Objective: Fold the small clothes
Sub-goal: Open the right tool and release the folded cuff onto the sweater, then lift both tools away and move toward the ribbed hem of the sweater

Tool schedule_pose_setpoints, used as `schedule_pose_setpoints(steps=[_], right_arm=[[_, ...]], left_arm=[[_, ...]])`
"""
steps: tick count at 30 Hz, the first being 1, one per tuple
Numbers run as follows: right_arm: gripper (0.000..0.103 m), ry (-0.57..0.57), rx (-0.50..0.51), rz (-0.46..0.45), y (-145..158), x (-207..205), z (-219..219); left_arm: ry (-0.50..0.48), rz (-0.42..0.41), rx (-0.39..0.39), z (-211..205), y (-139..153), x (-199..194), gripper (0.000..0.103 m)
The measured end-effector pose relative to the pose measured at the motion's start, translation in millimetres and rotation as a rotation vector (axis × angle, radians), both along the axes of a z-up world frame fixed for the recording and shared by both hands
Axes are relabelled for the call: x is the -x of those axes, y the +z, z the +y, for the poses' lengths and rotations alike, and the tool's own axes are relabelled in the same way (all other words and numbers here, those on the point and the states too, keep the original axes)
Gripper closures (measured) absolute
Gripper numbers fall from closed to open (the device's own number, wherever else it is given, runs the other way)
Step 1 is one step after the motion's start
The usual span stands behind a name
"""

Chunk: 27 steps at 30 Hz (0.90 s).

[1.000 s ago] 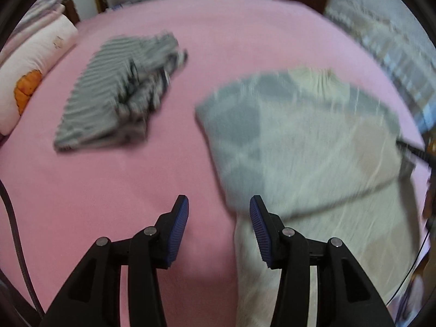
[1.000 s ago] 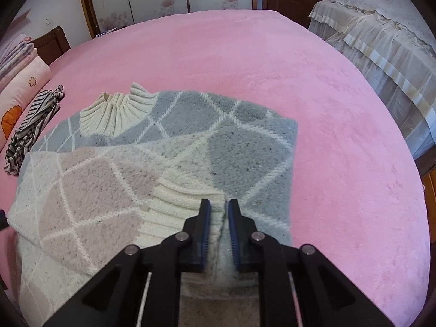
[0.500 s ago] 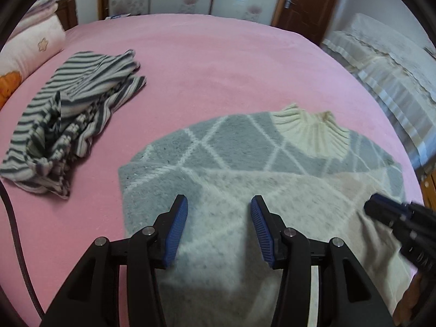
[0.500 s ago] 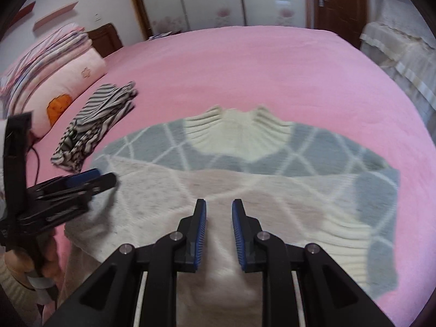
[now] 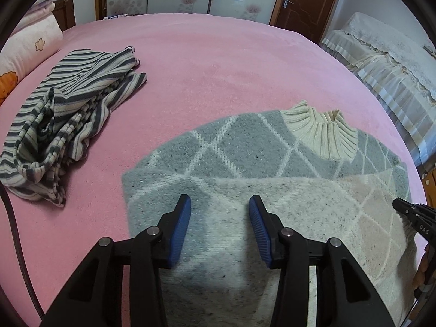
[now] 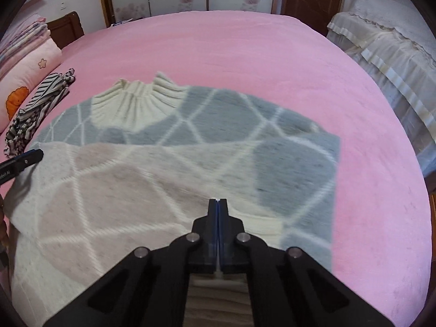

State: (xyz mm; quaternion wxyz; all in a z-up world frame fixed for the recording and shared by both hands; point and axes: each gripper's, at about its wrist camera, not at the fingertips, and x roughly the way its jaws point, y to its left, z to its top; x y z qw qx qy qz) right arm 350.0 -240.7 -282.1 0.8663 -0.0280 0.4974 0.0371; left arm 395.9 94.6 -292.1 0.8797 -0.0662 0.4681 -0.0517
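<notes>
A grey and cream diamond-patterned sweater [image 5: 245, 163] with a ribbed cream collar [image 5: 324, 133] lies on the pink bed [image 5: 218, 68], its sleeves folded in over the body. My left gripper [image 5: 220, 209] hovers over the sweater's left part, its jaws apart and closing a little, with only fabric below them. My right gripper [image 6: 218, 201] is shut above the sweater [image 6: 163, 169] near its lower right, and nothing shows between its pads. Each gripper's tip also shows at the edge of the other wrist view.
A crumpled striped garment [image 5: 68, 125] lies on the bed to the left of the sweater. Pillows and folded bedding [image 5: 27, 46] sit at the far left. A cream-covered bed [image 5: 381, 62] stands to the right. A dark cable [image 5: 16, 231] runs along the left edge.
My left gripper moved from over the pink blanket to over the sweater's left part. My right gripper's jaws closed from a narrow gap to shut, and it shifted along the sweater.
</notes>
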Motion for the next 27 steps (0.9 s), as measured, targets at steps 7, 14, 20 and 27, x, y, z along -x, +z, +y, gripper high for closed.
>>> schedule_pose_setpoints(steps=[7,14,20,27], right_arm=[[0.103,-0.065,0.052,-0.033,1,6,-14],[0.102,-0.058,-0.019,-0.03,21,22,1],[0.101,0.099,-0.075,-0.043,26,54,68],[0.103,0.028,-0.002,-0.03,4,60,47]], left_arm=[[-0.025,0.001,-0.002,2,1,-1,0.059],[0.001,-0.025,-0.005,-1,29,24,0.058],[0.011,-0.036,-0.013,-11,28,84,0.052],[-0.014,-0.047,-0.177,-14,7,95,0.049]])
